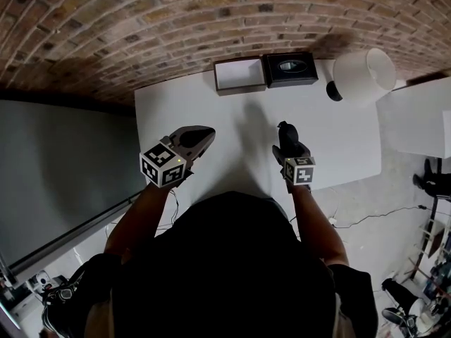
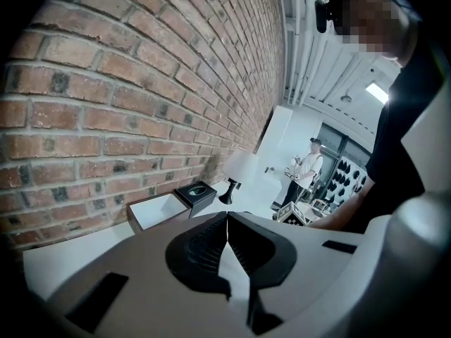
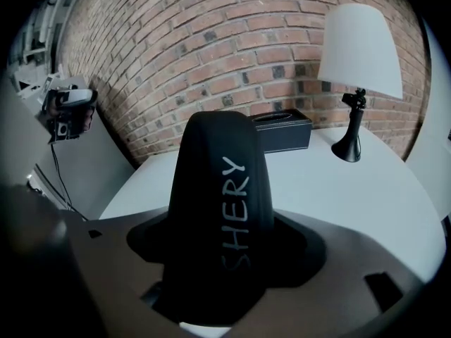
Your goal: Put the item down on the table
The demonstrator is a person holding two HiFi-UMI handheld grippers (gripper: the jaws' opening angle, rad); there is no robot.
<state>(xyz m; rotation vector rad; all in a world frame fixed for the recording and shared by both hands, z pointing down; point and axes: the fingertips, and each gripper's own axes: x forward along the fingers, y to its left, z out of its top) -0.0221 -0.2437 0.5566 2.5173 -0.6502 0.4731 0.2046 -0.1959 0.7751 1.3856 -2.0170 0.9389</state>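
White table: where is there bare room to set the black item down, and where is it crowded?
Free: the middle of the table, between the left gripper and the right gripper holding the black item, and the stretch from there to the right edge. Crowded: the far edge by the brick wall, with open box, tissue box and lamp.

left tongs [image 2: 227, 222] closed, empty; right tongs [image 1: 287, 138] clamp black item [image 3: 222, 210].

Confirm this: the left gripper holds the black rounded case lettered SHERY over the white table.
Wrong gripper. The right gripper holds the black rounded case lettered SHERY over the white table, as the right gripper view shows; the left gripper is shut on nothing.
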